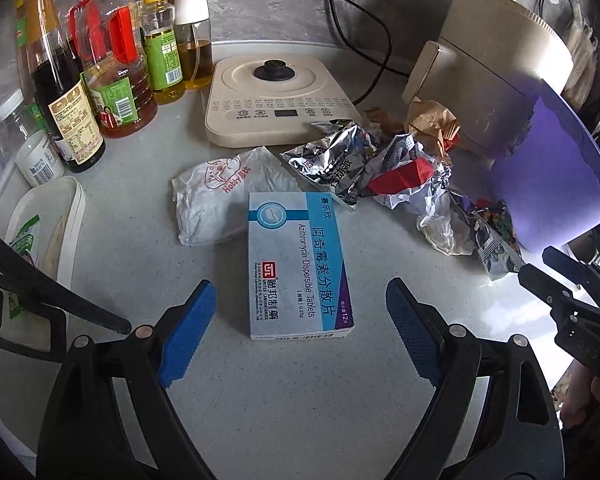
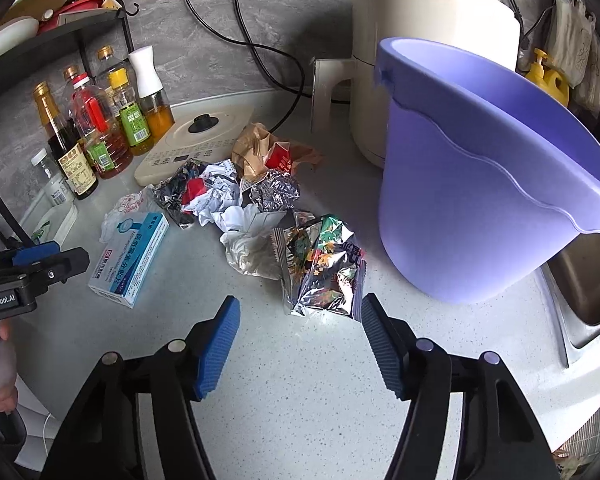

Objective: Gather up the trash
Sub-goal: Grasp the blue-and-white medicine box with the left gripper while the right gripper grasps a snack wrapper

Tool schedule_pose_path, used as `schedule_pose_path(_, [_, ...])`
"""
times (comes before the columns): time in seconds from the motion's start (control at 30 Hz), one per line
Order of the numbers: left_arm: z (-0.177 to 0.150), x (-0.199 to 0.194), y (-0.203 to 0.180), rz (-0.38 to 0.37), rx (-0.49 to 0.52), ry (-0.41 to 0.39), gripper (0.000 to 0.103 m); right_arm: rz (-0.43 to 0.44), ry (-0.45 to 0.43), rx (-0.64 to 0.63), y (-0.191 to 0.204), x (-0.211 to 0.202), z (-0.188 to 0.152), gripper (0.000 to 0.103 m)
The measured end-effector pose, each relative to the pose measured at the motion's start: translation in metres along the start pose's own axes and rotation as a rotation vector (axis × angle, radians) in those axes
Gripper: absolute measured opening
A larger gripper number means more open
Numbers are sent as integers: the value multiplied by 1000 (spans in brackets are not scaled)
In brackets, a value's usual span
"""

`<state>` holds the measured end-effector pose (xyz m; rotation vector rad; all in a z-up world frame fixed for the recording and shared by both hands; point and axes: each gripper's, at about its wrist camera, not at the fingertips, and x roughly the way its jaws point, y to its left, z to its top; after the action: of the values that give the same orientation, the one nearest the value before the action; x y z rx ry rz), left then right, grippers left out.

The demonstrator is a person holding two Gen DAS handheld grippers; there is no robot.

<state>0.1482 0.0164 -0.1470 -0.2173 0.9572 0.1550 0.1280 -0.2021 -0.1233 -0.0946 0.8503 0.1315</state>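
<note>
A blue and white medicine box (image 1: 298,266) lies flat on the pale counter, its near end between the fingers of my open left gripper (image 1: 300,312). Behind it lie a crumpled white wrapper (image 1: 224,196), silver foil packets (image 1: 332,160) and brown paper (image 1: 432,120). In the right wrist view my right gripper (image 2: 300,328) stands open just in front of a shiny floral snack bag (image 2: 324,268). The medicine box (image 2: 130,258) lies to its left. A purple bucket (image 2: 480,184) stands upright at the right, beside the trash pile.
Oil and sauce bottles (image 1: 100,64) line the back left. A cream induction cooker (image 1: 280,96) and a cream appliance (image 2: 432,40) stand behind the pile, with black cords running to wall sockets. A white tub (image 1: 48,232) sits at left. A sink (image 2: 580,280) opens at right.
</note>
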Motion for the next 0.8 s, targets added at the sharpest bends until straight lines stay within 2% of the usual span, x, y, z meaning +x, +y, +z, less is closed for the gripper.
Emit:
schedule_pose_path(0.07, [0,11,1,14,-10,17,86,1,-1,-13,1,6,1,61])
schedule_pose_path(0.13, [-2,21,3,32,-17,31,86,1,0,-34,2,12,3,55])
schedule_pose_path(0.3, [-5,36,1,51,-11,54,85,20,33,-62,6,29,7,49])
schedule_pose_path(0.37, [-6,39,0,59,-6,59,74,25,39,-70,8,35,9,44])
schedule_pose_path(0.4, [-7,39,0,68,-6,57,64,25,42,-75,8,38,11,39])
schedule_pose_path(0.47, [-8,36,3,58,-16,49,64,25,50,-85,9,43,12,18])
schedule_pose_path(0.53, [-10,29,5,54,-30,33,64,41,18,-108,12,41,13,5])
schedule_pose_path(0.63, [-13,14,7,49,-36,1,64,38,-28,-152,20,32,15,4])
schedule_pose_path(0.8, [-14,-18,8,31,-28,-57,64,44,-62,-146,28,13,17,4])
